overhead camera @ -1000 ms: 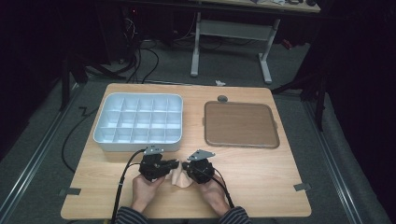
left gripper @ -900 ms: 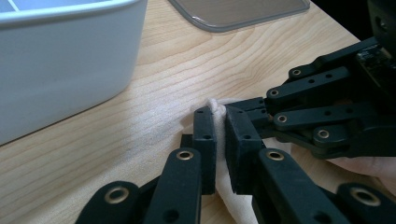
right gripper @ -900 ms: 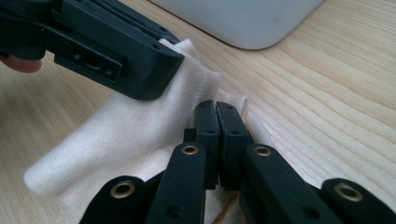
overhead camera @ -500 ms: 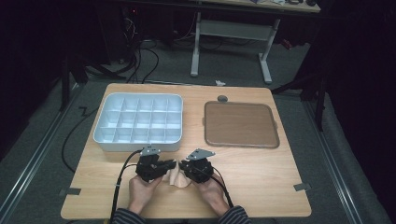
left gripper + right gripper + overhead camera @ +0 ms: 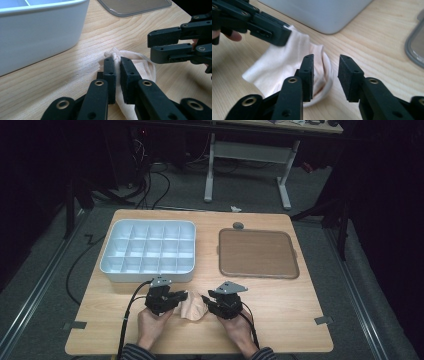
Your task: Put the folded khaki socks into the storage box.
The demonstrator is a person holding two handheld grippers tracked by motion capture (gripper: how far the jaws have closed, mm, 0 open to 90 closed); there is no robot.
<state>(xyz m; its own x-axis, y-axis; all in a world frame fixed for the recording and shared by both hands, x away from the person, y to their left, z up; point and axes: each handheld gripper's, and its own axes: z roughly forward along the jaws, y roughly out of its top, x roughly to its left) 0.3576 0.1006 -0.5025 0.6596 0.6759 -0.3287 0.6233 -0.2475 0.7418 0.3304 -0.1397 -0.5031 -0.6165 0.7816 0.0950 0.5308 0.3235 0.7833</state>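
Near the front edge of the table (image 5: 280, 320), just before the white compartment tray (image 5: 148, 251), the left gripper (image 5: 117, 72) pinches a fold of the pale cloth (image 5: 287, 63), while the right gripper (image 5: 325, 75), its jaws just opening, stands parted above the cloth's rim, gripping nothing.

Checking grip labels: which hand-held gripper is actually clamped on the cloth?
The left hand-held gripper: its jaws pinch a fold of the beige cloth. The right hand-held gripper has just been opening; its jaws stand apart, gripping nothing.
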